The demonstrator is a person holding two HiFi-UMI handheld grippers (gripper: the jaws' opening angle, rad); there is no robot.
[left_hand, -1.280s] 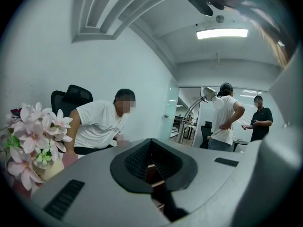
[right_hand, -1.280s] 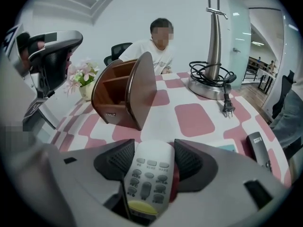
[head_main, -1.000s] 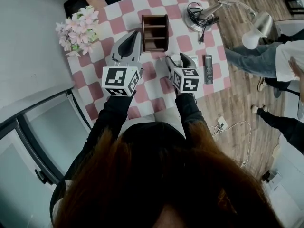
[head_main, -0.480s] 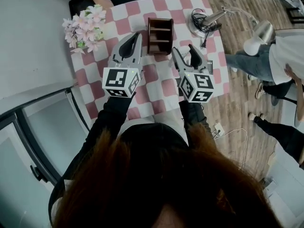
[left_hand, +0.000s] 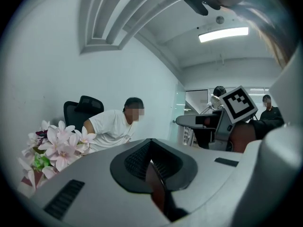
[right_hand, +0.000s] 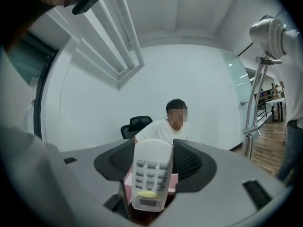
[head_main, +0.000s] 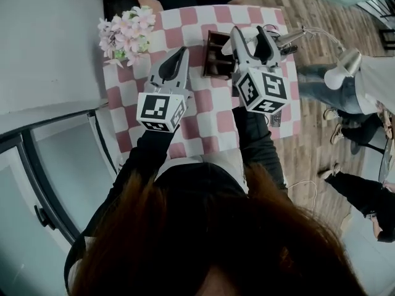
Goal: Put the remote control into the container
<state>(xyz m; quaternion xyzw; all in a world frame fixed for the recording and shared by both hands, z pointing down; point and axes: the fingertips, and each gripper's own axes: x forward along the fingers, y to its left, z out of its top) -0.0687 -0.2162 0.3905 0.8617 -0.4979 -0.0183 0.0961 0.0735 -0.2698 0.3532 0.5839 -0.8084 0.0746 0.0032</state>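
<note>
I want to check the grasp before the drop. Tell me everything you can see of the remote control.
The remote control is white plastic, slim with a rounded far end. It shows rows of grey buttons, one yellowish button and a small display at its near end. It is clamped between the right gripper's dark ribbed fingers, button face toward the camera.

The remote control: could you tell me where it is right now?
The remote control is clamped in the right gripper, mid-frame in the right gripper view; the head view shows it held beside the container, at the far side of the table.
</note>
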